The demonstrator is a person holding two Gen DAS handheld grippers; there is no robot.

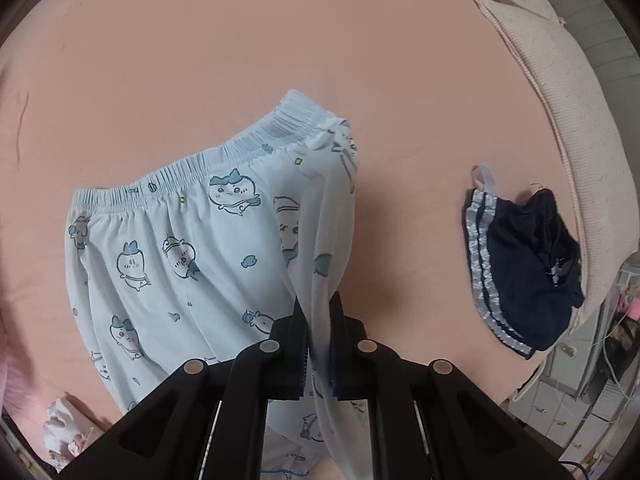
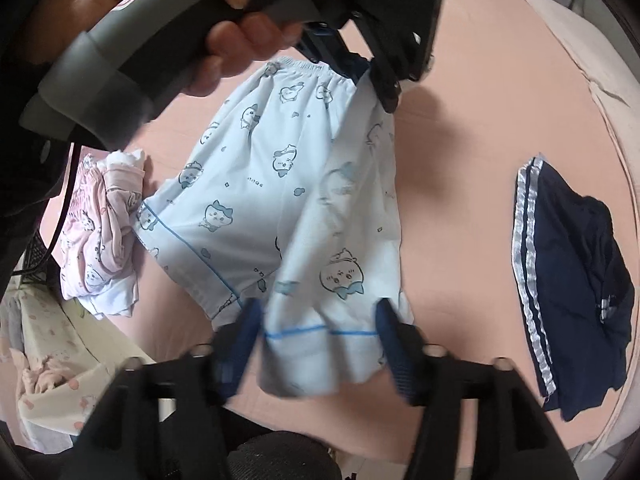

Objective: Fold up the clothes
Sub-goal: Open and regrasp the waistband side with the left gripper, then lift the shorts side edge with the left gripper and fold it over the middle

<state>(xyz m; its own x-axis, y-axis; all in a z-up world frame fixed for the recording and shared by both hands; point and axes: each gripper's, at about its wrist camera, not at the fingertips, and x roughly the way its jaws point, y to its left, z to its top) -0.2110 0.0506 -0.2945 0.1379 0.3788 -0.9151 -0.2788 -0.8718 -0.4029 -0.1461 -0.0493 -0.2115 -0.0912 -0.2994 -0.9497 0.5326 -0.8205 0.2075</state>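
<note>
Left tongs [image 1: 318,320] are clamped on a bunched ridge of the light blue printed shorts [image 1: 192,264], near the waistband corner, so that side of the garment hangs from the grip while the rest drapes toward the pink bed sheet [image 1: 200,60]. From the right wrist view, the left tongs show at about 12 o'clock, biting the elastic waistband, with the person's hand [image 2: 224,40] wrapped around the handle. Holding there lets the waistband act as the fixed end of a fold, as far as I can judge.

Right tongs [image 2: 320,328] stand parted, one blue pad on either side of the hem with its blue piping. The pads appear not to press the cloth, though this part is blurred; the hem hangs loose between them. Judged from that, the leg end is either just freed or about to be gripped.

Around them: dark navy shorts [image 2: 576,280] with silver side stripes lie at 3 o'clock of the blue pair, well apart. A crumpled pink and white garment [image 2: 104,232] sits at 9 o'clock, close to the hem and touching or nearly touching it; I cannot tell which. More patterned fabric [image 2: 52,360] lies at 8 o'clock. Only the pink heap crowds the space where the shorts would be laid flat.
</note>
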